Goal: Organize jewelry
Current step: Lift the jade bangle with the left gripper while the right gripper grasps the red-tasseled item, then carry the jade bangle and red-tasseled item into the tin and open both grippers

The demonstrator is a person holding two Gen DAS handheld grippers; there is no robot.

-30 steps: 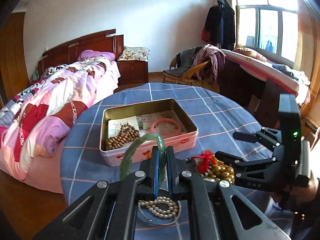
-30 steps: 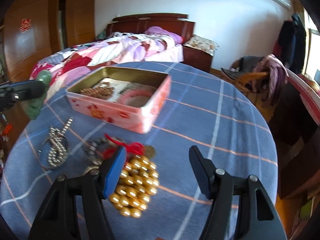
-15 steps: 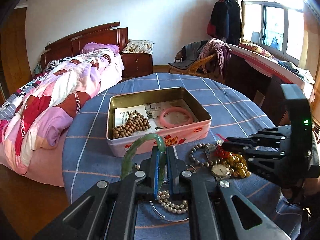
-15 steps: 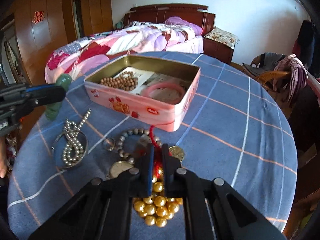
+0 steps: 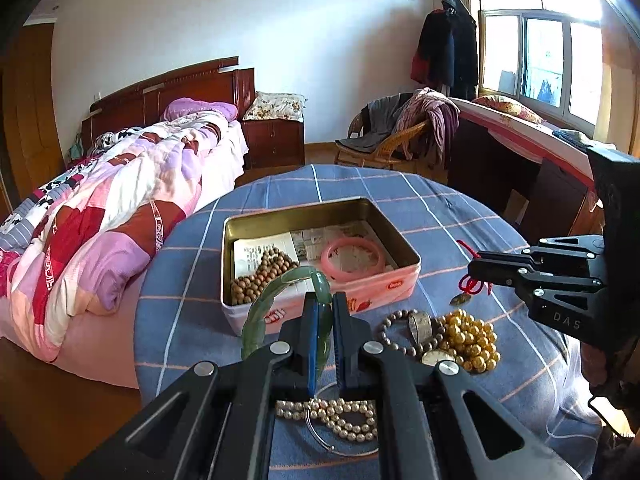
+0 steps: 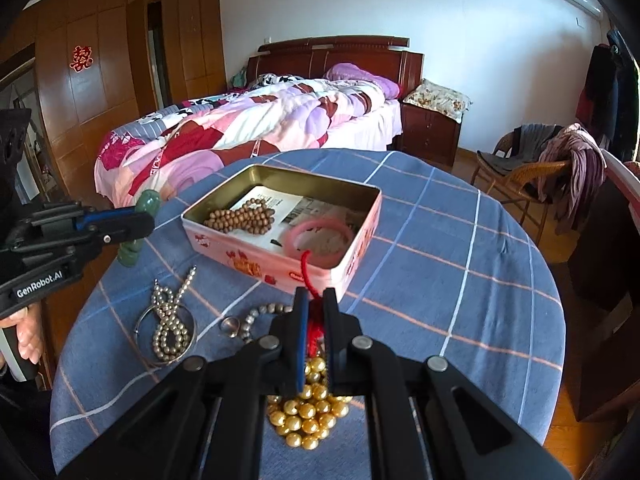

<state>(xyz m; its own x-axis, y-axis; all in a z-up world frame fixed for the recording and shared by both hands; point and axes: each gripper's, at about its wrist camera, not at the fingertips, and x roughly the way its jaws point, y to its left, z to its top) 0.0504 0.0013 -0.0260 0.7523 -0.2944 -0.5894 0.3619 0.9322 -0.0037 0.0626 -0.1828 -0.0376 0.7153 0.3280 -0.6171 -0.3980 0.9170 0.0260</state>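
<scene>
On the bench (image 6: 460,240): left tool (image 5: 323,312) clamped on green bangle (image 5: 264,308); right tool (image 6: 315,312) pinching red cord (image 6: 307,270) of gold beads (image 6: 308,416). Risk: cord slips, beads drop short of tin (image 6: 360,236).

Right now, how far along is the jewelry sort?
Done: wooden beads and pink bangle lie in the tin. In hand: left gripper clamps the green bangle; right gripper pinches the red cord of the gold beads. Left on the table: pearls, grey bracelet, ring, watch.
</scene>
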